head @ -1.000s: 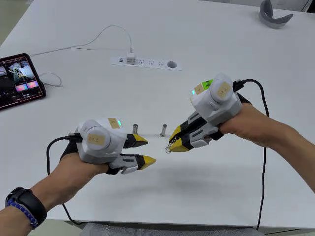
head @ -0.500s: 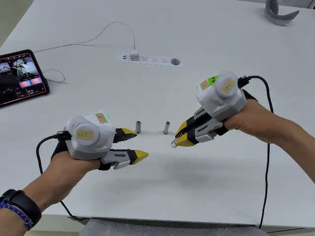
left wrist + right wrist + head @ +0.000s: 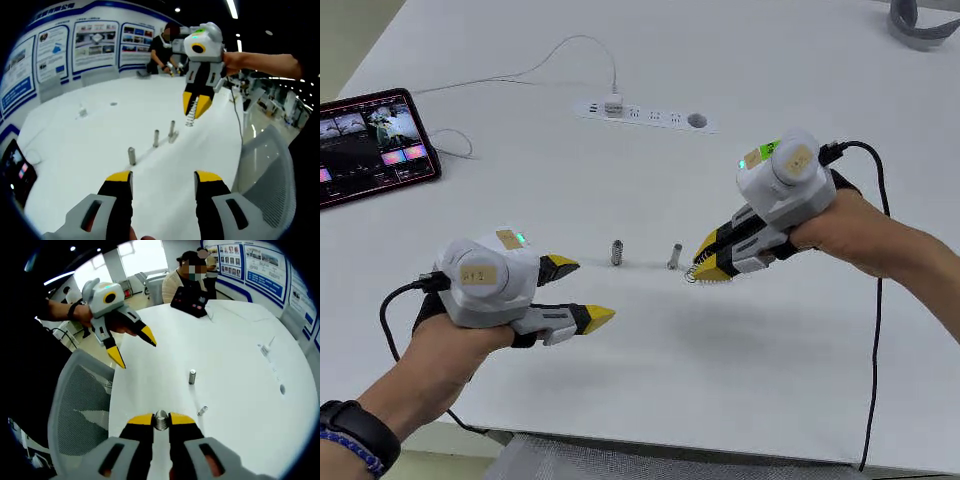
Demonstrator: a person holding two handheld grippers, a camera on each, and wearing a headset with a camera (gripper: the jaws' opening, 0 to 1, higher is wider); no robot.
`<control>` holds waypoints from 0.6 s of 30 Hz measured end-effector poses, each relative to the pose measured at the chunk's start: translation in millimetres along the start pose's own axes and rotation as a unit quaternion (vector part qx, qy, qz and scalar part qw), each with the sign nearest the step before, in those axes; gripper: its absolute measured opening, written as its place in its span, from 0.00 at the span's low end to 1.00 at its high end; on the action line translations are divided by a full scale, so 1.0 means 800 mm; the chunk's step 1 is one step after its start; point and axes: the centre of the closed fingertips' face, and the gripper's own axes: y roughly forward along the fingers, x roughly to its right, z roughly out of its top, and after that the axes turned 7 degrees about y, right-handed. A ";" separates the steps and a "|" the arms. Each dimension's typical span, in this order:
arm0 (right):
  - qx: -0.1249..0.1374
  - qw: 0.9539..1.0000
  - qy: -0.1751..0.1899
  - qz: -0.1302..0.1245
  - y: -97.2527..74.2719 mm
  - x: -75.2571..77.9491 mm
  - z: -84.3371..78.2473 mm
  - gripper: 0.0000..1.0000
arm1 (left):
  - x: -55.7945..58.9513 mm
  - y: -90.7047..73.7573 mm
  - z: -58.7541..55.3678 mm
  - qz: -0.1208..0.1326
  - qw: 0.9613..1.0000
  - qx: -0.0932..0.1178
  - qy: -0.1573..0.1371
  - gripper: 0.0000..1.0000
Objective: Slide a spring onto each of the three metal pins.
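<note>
Right gripper [image 3: 705, 270], fingers [image 3: 142, 429] clamped on a spring [image 3: 160, 420], just beside the nearest metal pin [image 3: 674, 256], left gripper [image 3: 592, 291], fingers apart, holding nothing, row of pins [image 3: 156, 138] ahead of them on the white worktop [image 3: 650, 380].

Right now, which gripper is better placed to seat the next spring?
Right: the right gripper is shut on a spring close to a pin; the left gripper is open and empty.
</note>
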 end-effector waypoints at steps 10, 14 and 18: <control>-0.010 1.000 -0.002 -0.009 0.005 0.026 0.002 0.12 | -0.015 -0.018 -0.013 0.032 0.999 -0.009 -0.024 0.57; -0.012 1.000 -0.002 -0.011 0.008 0.034 0.004 0.12 | -0.017 -0.024 -0.015 0.041 0.999 -0.010 -0.030 0.60; -0.015 1.000 -0.002 -0.016 0.011 0.042 0.005 0.12 | -0.016 -0.028 -0.015 0.044 0.998 -0.009 -0.034 0.61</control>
